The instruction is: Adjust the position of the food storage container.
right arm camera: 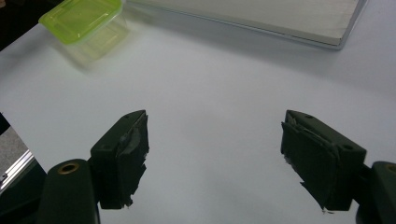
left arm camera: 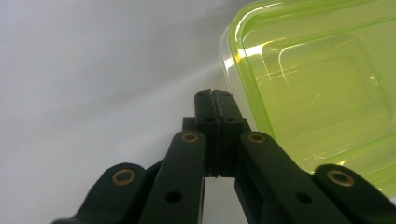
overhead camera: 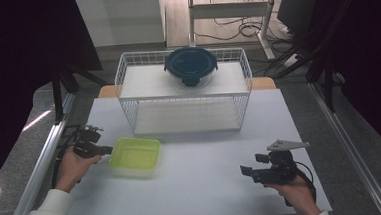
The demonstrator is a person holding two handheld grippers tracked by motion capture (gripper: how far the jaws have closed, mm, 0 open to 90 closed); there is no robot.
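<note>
A lime-green lidded plastic box (overhead camera: 135,155) sits on the white table (overhead camera: 203,192) at the front left. My left gripper (overhead camera: 107,150) is at its left edge, shut, jaws pressed flat together with nothing between them. In the left gripper view the tips (left arm camera: 215,95) lie just beside the box's rim (left arm camera: 238,88); I cannot tell if they touch it. My right gripper (overhead camera: 246,171) hovers at the front right, open and empty. Its view shows the gripper (right arm camera: 215,154) wide apart over bare table, with the green box (right arm camera: 81,18) far off.
A white wire rack (overhead camera: 185,88) stands at the back of the table, and a round glass container with a dark blue lid (overhead camera: 191,65) rests on its top shelf. The rack's lower shelf (right arm camera: 280,14) edges the right gripper view. Metal rails run along both table sides.
</note>
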